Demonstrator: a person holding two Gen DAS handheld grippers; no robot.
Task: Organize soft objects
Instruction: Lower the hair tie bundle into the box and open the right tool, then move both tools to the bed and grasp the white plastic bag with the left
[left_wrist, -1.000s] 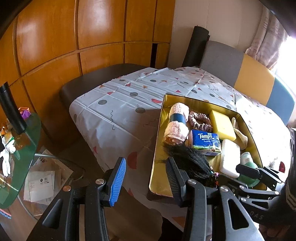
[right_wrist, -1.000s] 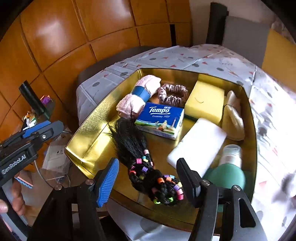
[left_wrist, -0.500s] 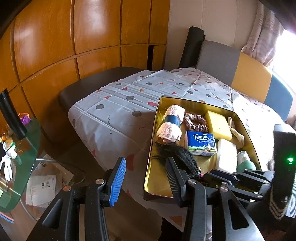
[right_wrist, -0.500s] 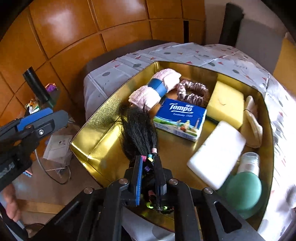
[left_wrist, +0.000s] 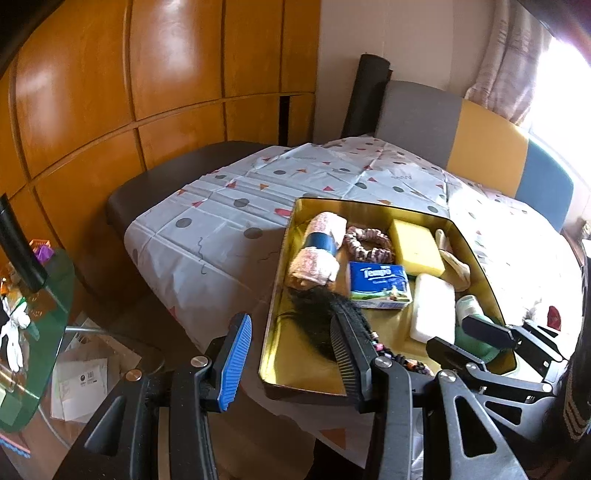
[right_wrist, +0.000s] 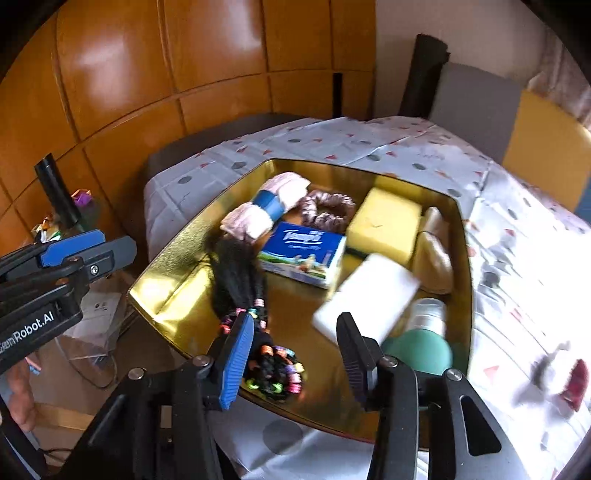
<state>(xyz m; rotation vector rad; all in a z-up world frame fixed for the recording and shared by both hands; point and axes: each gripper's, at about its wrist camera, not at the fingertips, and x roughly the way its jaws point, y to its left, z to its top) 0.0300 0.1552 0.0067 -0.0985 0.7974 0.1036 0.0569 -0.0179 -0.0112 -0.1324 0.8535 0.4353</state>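
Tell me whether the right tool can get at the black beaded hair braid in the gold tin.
Probably yes: the right tool, opening, sits just over the black beaded hair braid, nothing covering it.

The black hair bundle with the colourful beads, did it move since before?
Cannot tell. The black hair bundle seems to lie beside the Tempo pack as before, and the right claw is opening.

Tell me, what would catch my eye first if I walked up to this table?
Probably the shiny gold tray on the patterned tablecloth, crowded with soft things. A black hairpiece strung with bright beads lies at its near left, with a blue tissue pack and a yellow sponge behind it. The right gripper hangs over the beaded end, jaws opening, pads not pressing on it.
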